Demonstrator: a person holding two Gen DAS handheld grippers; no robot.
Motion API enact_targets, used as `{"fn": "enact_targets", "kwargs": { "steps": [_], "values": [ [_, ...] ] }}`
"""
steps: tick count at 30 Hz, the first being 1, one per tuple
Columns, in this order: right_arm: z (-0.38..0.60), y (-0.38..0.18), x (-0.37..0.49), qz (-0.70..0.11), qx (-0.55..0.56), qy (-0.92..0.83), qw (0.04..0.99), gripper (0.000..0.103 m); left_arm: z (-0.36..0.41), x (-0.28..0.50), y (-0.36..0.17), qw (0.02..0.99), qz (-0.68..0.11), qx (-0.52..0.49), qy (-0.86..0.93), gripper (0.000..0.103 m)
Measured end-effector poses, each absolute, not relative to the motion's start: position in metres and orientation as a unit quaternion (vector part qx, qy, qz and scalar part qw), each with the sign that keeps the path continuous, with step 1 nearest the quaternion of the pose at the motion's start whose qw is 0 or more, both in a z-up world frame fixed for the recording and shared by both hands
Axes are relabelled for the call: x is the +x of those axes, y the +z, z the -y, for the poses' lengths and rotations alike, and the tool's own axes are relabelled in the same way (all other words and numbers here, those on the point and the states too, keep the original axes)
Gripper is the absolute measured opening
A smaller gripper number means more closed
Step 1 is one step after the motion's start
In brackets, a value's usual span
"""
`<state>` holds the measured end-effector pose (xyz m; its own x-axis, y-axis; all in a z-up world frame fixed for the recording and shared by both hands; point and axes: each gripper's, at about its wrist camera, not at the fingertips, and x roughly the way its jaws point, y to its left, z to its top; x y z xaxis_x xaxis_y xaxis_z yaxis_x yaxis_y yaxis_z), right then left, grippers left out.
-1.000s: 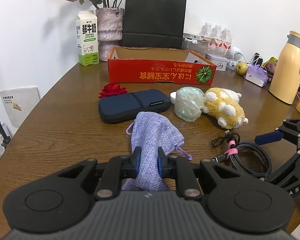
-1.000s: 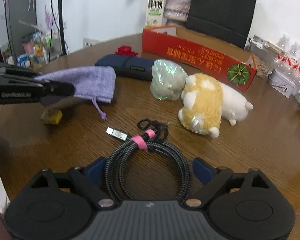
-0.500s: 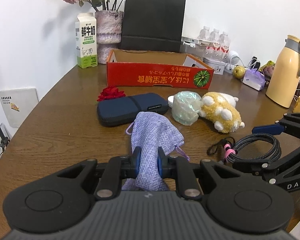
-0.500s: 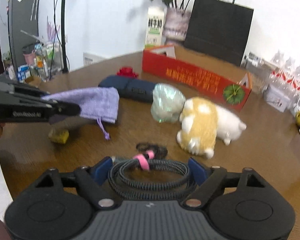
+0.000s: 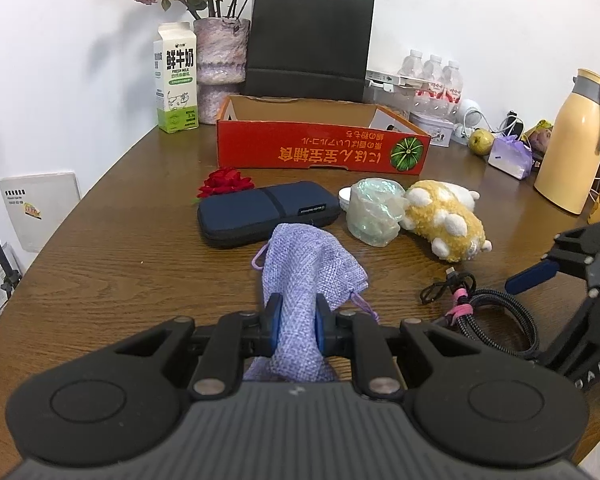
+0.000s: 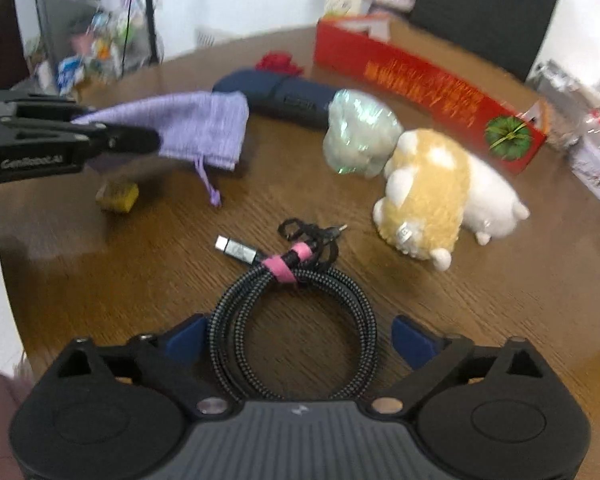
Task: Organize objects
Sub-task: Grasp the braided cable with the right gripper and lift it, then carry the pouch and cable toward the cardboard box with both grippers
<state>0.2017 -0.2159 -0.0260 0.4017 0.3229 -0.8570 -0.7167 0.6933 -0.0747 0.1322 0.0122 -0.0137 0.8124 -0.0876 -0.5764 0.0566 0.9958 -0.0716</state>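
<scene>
Left tool clamped on lilac pouch, pouch lifted clear of table in right wrist view. Right tool spread wide, fingers either side of coiled braided cable lying flat on table, pink strap around its top. Beyond: navy case, iridescent wrapped bundle, plush toy, red cardboard box.

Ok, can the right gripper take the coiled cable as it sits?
Probably yes: the right gripper is open, its fingers either side of the coiled cable on the table, with nothing between them.
</scene>
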Motion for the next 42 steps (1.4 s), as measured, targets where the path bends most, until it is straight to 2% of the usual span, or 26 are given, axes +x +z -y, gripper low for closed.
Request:
{"fn": "enact_targets", "kwargs": {
  "steps": [4, 6, 19, 30, 42],
  "values": [
    [0.214, -0.029, 0.225, -0.494, -0.201, 0.328, 0.78, 0.101, -0.014, 0.132, -0.015, 0.951, -0.306, -0.03, -0.037, 0.016],
    [0.213, -0.025, 0.225, -0.489, -0.196, 0.33, 0.784, 0.086, -0.015, 0.132, -0.016, 0.95, -0.308, -0.032, -0.037, 0.016],
    [0.208, -0.015, 0.197, -0.431, -0.215, 0.324, 0.814, 0.085, -0.016, 0.132, -0.013, 0.952, -0.301, -0.035, -0.035, 0.016],
    [0.215, 0.001, 0.19, -0.345, -0.152, 0.32, 0.869, 0.085, -0.014, 0.141, 0.002, 0.959, -0.281, -0.031, -0.033, 0.016],
    [0.22, 0.014, 0.213, -0.285, -0.078, 0.298, 0.907, 0.085, -0.006, 0.18, 0.025, 0.966, -0.255, -0.031, -0.025, 0.016]
  ]
}}
